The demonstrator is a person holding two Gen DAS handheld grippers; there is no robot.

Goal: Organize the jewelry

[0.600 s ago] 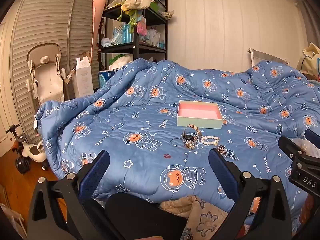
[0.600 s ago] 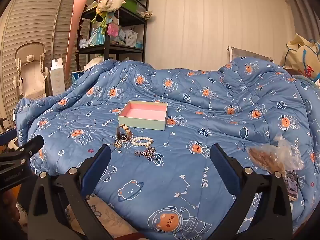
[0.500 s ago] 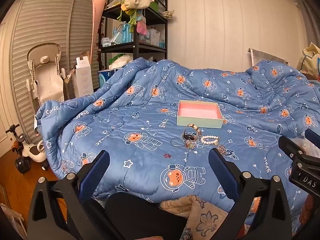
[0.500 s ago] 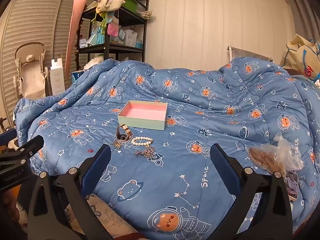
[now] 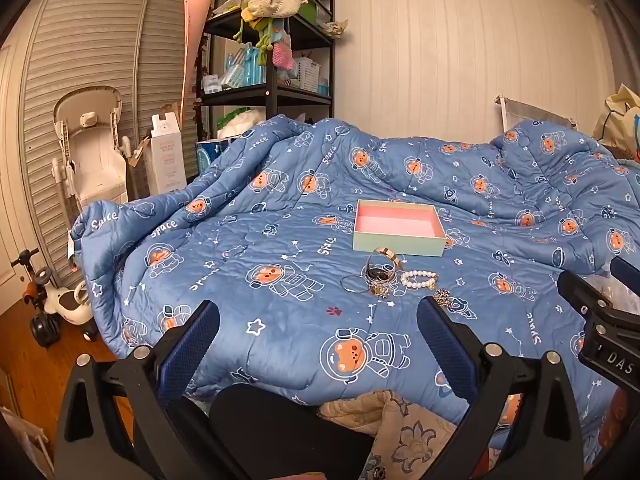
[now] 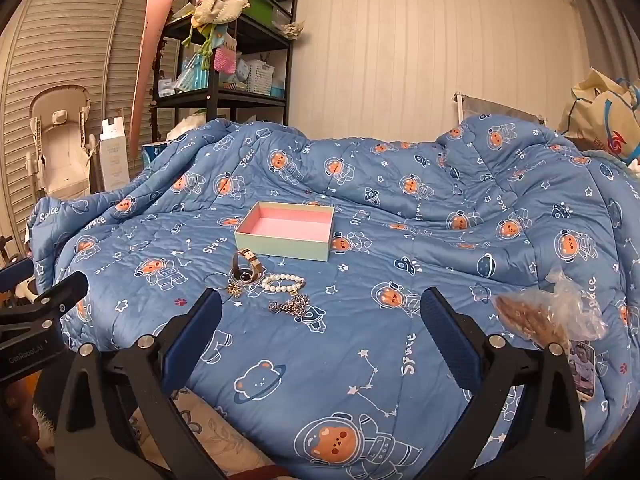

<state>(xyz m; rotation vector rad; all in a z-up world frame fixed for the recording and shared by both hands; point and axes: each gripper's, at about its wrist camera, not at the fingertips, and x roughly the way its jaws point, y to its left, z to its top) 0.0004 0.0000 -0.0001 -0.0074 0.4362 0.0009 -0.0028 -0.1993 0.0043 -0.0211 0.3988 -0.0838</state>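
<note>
Both grippers, left and right, hover with jaws spread wide and empty above the quilt's near edge. Watch, pearl bracelet and chain lie clustered mid-quilt, just before the open box.

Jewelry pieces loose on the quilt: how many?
4 or 5: watch nearest the box, pearl bracelet right of it, chain nearest the camera, gold charm leftmost, possibly a thin ring. Overlaps may hide more.
</note>
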